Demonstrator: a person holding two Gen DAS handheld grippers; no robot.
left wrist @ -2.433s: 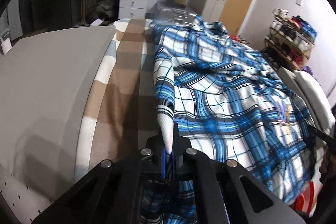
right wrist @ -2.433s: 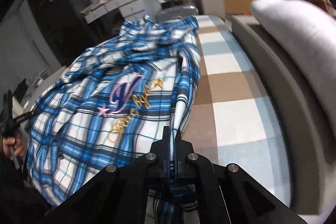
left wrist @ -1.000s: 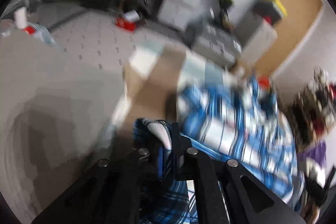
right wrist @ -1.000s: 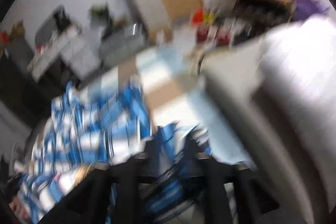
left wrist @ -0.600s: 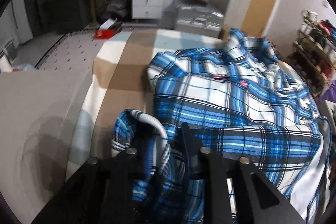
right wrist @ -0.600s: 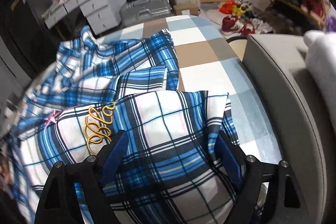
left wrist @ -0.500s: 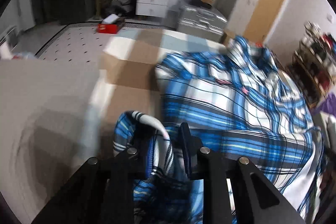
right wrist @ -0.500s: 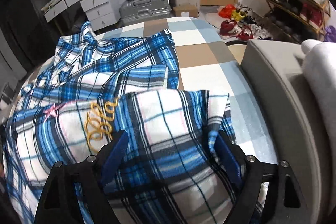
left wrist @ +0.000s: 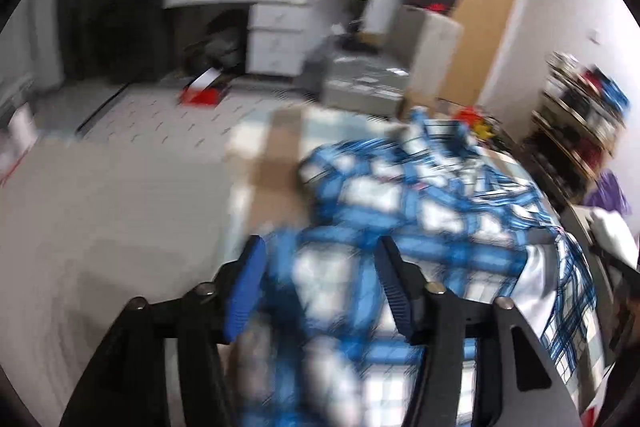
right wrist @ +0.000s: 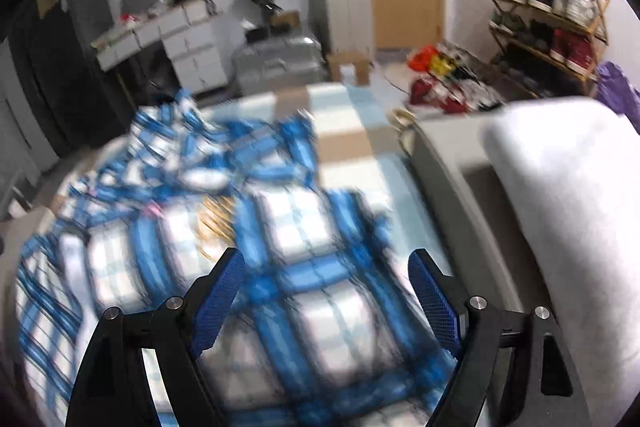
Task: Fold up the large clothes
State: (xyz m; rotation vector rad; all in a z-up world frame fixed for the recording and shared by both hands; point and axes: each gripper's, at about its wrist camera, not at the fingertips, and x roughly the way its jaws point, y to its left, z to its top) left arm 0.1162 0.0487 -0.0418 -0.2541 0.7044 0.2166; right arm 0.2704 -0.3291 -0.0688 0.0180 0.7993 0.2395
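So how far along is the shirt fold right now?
Done: the plaid shirt lies on the checked bedspread with its near part doubled over, the gold lettering on top. In hand: nothing; the left gripper has just been opening, the right gripper stands wide, and neither pinches cloth. Left: the far end near the collar looks rumpled and probably needs further folds.

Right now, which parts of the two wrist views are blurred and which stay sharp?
Left wrist: shirt and room smeared by motion; left hand-held gripper stays sharp. Right wrist: shirt streaked, shoe rack fairly clear, right hand-held gripper crisp. Both show fisheye bending and dark corners.
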